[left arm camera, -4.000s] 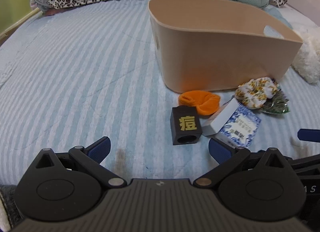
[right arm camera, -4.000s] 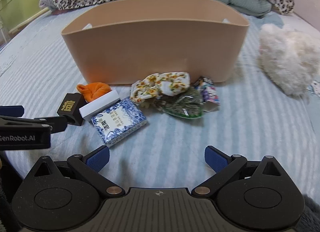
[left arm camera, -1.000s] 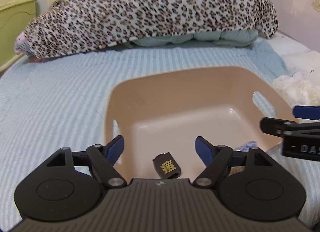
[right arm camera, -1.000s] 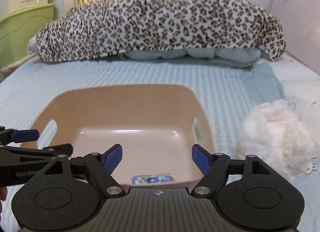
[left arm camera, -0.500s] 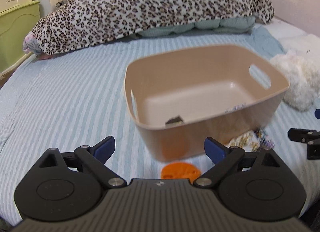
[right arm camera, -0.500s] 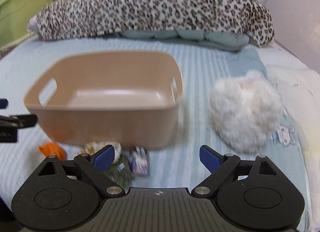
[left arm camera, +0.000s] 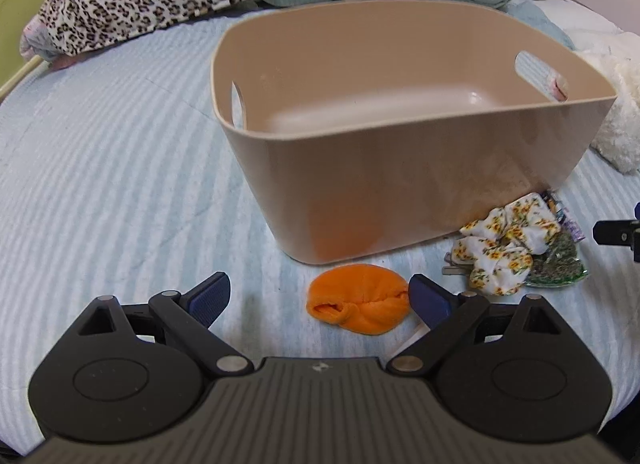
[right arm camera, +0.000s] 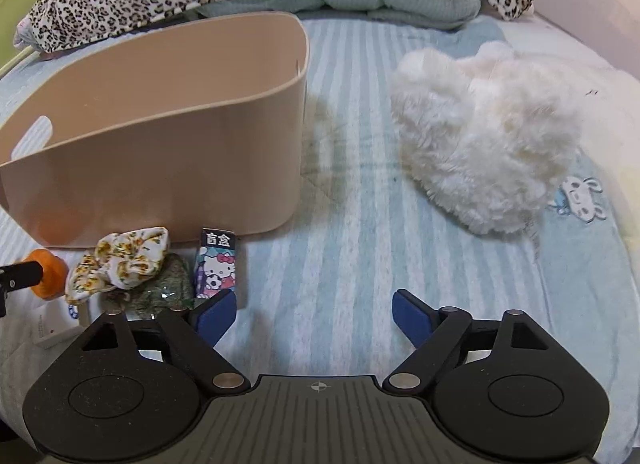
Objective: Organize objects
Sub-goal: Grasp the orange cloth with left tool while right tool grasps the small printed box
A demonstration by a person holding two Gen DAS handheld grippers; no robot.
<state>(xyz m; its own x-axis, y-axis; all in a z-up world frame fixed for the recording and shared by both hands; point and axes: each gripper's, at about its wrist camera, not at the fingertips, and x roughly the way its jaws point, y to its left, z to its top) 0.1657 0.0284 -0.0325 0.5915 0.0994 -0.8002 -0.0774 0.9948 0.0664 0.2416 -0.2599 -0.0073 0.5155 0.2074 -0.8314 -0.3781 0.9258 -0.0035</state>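
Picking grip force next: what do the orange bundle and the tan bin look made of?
Orange bundle: soft fleece-like fabric, judging by its matte fuzzy surface and its folds; probably squashes easily. Tan bin: rigid moulded plastic by the look, smooth with a slight sheen, a thin even rim and cut-out handles.

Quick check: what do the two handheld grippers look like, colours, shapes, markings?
Both match. The left gripper and right gripper each have a ribbed dark-grey body with a small centre mark, two round black housings, black linkage arms with silver pivot pins, and blue-padded fingertips. No cables or sleeves visible.
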